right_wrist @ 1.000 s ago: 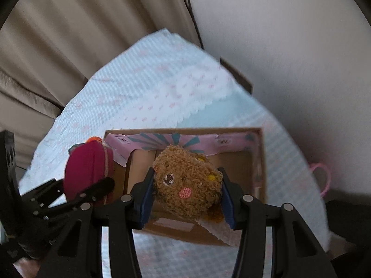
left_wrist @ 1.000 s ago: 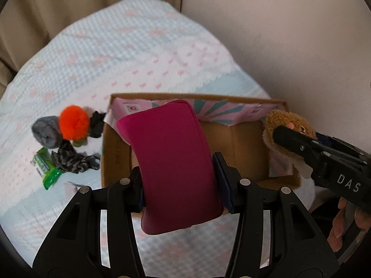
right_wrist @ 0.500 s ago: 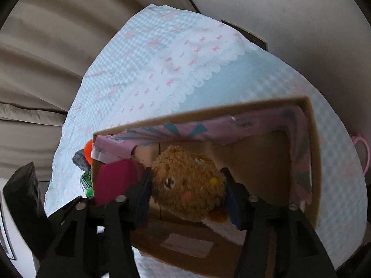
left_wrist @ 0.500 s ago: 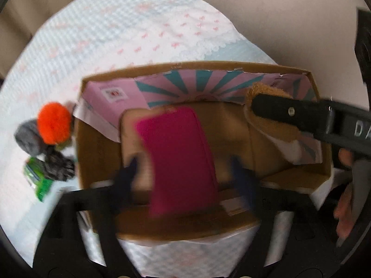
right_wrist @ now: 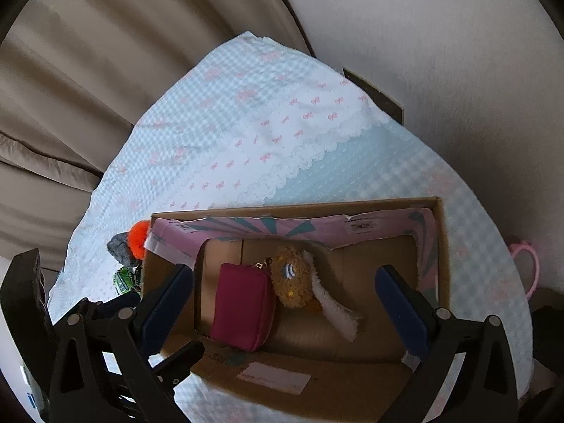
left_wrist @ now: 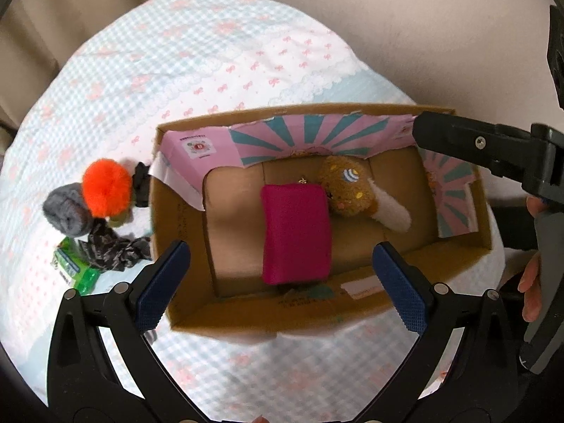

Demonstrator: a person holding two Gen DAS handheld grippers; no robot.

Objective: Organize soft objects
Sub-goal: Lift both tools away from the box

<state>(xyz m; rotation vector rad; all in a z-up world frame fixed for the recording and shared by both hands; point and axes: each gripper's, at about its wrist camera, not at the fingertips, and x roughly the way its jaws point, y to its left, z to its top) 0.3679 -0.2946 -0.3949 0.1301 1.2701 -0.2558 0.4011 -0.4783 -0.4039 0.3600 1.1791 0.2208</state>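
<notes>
While both tongs are hanging over it, the pale blue gingham bedspread with pink bows [left_wrist: 218,70] is filling most of each frame. At frame centre, the open brown cardboard box lined with pink-and-teal striped paper [left_wrist: 454,264] is sitting on that cloth. Inside it, the magenta rectangular fabric pouch [left_wrist: 296,232] is lying on the box floor, centre of frame, its right edge touching the brown plush toy with a white tail [left_wrist: 349,187], which is lying just up and to the right of it.

The left gripper [left_wrist: 282,282] is standing released, blue pads spread wide at lower frame, holding nothing. The right gripper [right_wrist: 285,303] is likewise spread wide and empty in the lower right-wrist view.

At left of frame, outside the box wall, a cluster is lying on the cloth: orange fluffy pom-pom [left_wrist: 105,187], grey rolled sock [left_wrist: 65,209] touching it, dark patterned fabric scrunchie [left_wrist: 112,250] below, green plastic packet [left_wrist: 74,268] at lower left.
</notes>
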